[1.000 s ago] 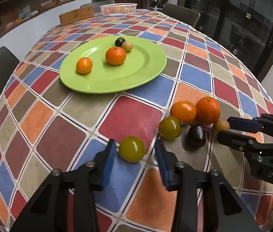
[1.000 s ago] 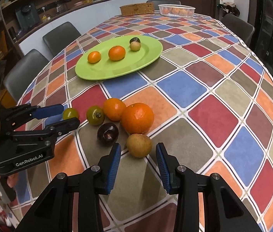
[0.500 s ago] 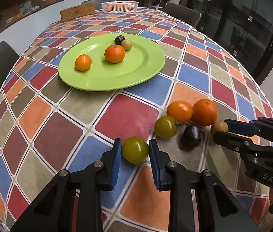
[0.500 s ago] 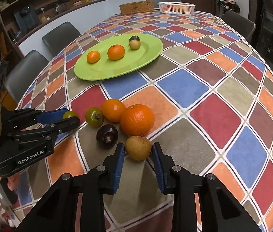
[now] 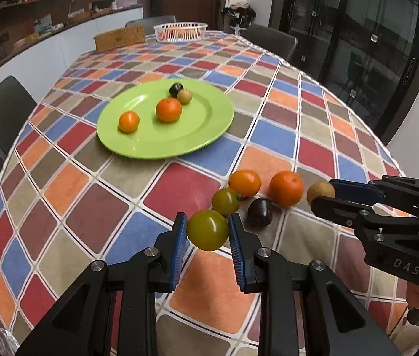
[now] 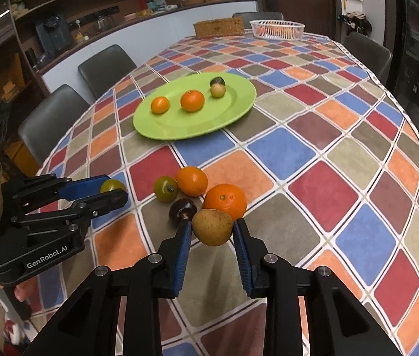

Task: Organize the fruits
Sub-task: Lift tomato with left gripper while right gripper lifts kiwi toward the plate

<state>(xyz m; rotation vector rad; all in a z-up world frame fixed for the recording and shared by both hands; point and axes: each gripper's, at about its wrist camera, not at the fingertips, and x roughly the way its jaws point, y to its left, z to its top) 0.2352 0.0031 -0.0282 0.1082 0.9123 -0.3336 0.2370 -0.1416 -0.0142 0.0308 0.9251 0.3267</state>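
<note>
My left gripper (image 5: 208, 231) is shut on a green tomato (image 5: 207, 230) and holds it above the tablecloth; it also shows in the right wrist view (image 6: 111, 188). My right gripper (image 6: 212, 228) is shut on a tan pear-like fruit (image 6: 212, 227), lifted off the cloth; it also shows in the left wrist view (image 5: 320, 192). On the cloth lie a second green tomato (image 5: 225, 201), two oranges (image 5: 244, 182) (image 5: 286, 188) and a dark plum (image 5: 259, 211). The green plate (image 5: 197, 136) farther back holds two oranges, a dark fruit and a small tan fruit.
A white basket (image 5: 180, 31) and a wicker box (image 5: 119, 38) stand at the table's far end. Dark chairs (image 6: 105, 66) line the left side and the far end. The table's right edge runs near dark glass doors.
Both grippers closed on their fruit, the left on the green tomato and the right on the tan fruit, and lifted them off the cloth.
</note>
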